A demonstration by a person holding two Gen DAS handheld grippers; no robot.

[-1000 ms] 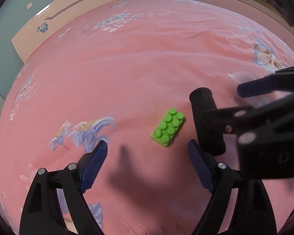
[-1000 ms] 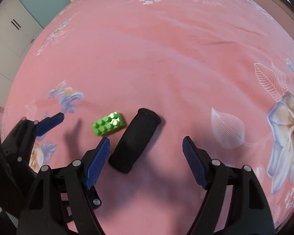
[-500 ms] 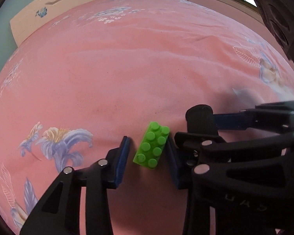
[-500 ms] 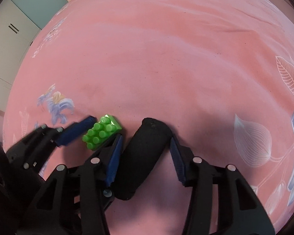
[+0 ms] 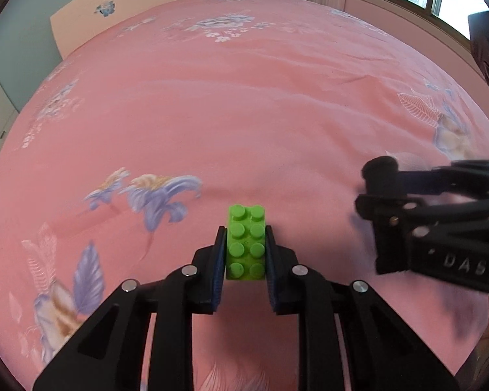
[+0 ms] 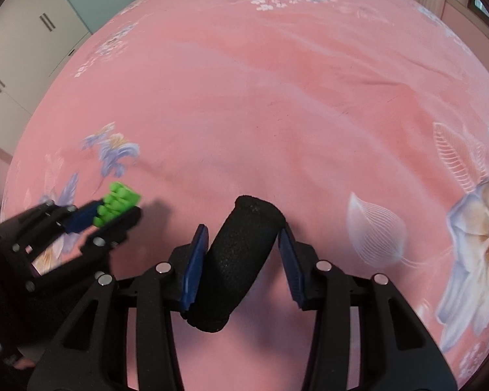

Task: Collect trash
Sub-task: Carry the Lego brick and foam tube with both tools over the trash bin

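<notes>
- While both pieces hang just above the pink floral bedspread (image 5: 277, 104), each is already gripped.
- Left tongs (image 5: 245, 254) are clamped on the long sides of the green toy brick (image 5: 246, 244): probably light, rigid, smooth plastic, so flat side walls suit the pads best.
- Right tongs (image 6: 243, 260) pinch the black foam tube (image 6: 238, 260) mid-length; it looks light, soft and squashy, with a grippy texture.

Ahead of us the pink bedspread (image 5: 244, 104) lies open and bare up to the headboard (image 5: 153, 3). To our sides we crowd each other: the right gripper (image 5: 384, 192) sits near the left gripper (image 5: 246, 244), with only a narrow strip of bed between.
</notes>
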